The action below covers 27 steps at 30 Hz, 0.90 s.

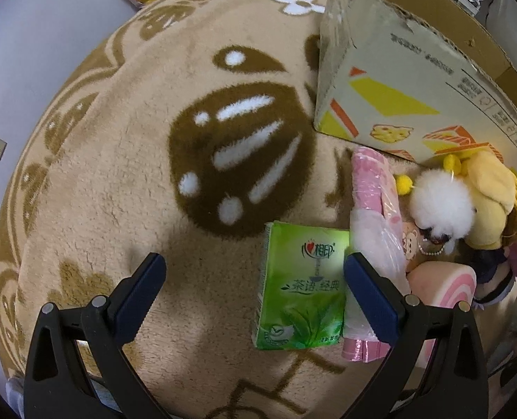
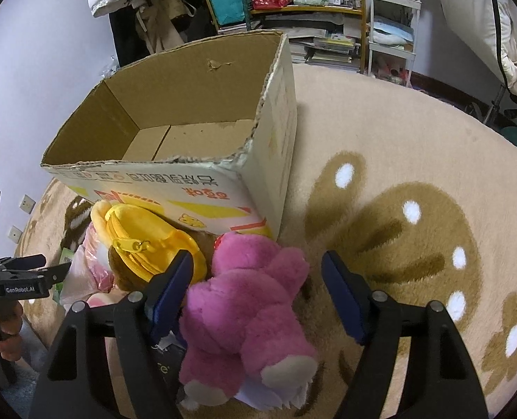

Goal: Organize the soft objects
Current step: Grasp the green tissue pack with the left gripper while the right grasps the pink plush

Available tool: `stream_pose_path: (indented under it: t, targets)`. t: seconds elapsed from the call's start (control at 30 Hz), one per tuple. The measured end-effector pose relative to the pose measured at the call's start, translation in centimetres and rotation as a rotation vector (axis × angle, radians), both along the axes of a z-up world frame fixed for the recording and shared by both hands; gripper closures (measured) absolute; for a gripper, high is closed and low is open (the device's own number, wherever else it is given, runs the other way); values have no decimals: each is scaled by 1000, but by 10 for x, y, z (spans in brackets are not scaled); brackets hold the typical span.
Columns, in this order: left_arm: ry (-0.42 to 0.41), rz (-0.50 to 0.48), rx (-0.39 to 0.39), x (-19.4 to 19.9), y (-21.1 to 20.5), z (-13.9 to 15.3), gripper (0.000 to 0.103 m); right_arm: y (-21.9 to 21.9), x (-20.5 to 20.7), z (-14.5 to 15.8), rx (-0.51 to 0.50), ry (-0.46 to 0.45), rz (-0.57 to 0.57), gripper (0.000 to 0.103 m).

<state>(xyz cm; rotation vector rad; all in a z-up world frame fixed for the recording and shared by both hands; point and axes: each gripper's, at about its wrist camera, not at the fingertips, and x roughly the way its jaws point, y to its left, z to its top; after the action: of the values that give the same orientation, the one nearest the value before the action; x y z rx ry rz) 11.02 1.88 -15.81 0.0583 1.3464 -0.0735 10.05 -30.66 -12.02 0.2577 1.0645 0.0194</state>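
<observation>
Two hand-held grippers over rug [image 1: 101, 192]. Left hand-held gripper [image 1: 255, 276]: jaws apart, astride one green tissue pack [image 1: 302, 286], unpinched. Right hand-held gripper [image 2: 256, 289]: jaws apart around one pink plush bear [image 2: 248, 300], left pad touching. One cardboard box [image 2: 174, 111] just behind.

Both tools are built alike — black plastic arms, silver pivot screws, dark blue ribbed pads [image 1: 373, 300]. "GenRobot.AI" is printed on the left tool [image 2: 21, 276] — white lettering.

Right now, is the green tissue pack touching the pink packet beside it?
Touching: the left wrist view shows the tissue pack's right edge against the pink packet, no rug between.
</observation>
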Motion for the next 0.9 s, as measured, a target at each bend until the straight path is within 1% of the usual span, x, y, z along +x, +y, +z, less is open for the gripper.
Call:
stream_pose_path:
  t: [0.13, 0.17, 0.27, 0.33, 0.5, 0.57, 0.63, 0.7, 0.73, 0.8, 0.83, 0.9]
  targets:
    - [35, -5, -26, 2, 0, -5, 2, -1, -1, -1, -3, 9, -5, 24]
    - [38, -8, -22, 2, -1, -6, 2, -1, -2, -1, -3, 13, -7, 24]
    - [32, -21, -6, 3, -4, -8, 2, -3, -3, -2, 2, 19, -11, 26]
    - [36, -21, -8, 6, -5, -10, 2, -4, -3, -4, 13, 24, -9, 30]
    - [36, -21, -11, 15, -4, -13, 2, -4, -2, -12, 40, 56, 6, 30]
    - [31, -24, -8, 12, -5, -13, 2, -3, -1, -15, 42, 68, 19, 30]
    - [29, -28, -18, 10, -5, -14, 6, -1, -1, -16, 41, 74, 28, 31]
    - [30, -32, -43, 3, -7, -15, 14, 0, -1, -16, 56, 74, 36, 41]
    - [32, -36, -58, 1, -8, -15, 17, 1, -2, -16, 57, 73, 37, 42]
    - [42, -40, -86, 2, -8, -15, 30, 3, -3, -15, 55, 71, 42, 45]
    - [49, -42, -98, 2, -8, -16, 34, 4, -3, -15, 54, 70, 42, 46]
    - [74, -59, -116, 0, -12, -21, 53, 5, -4, -15, 54, 67, 44, 48]
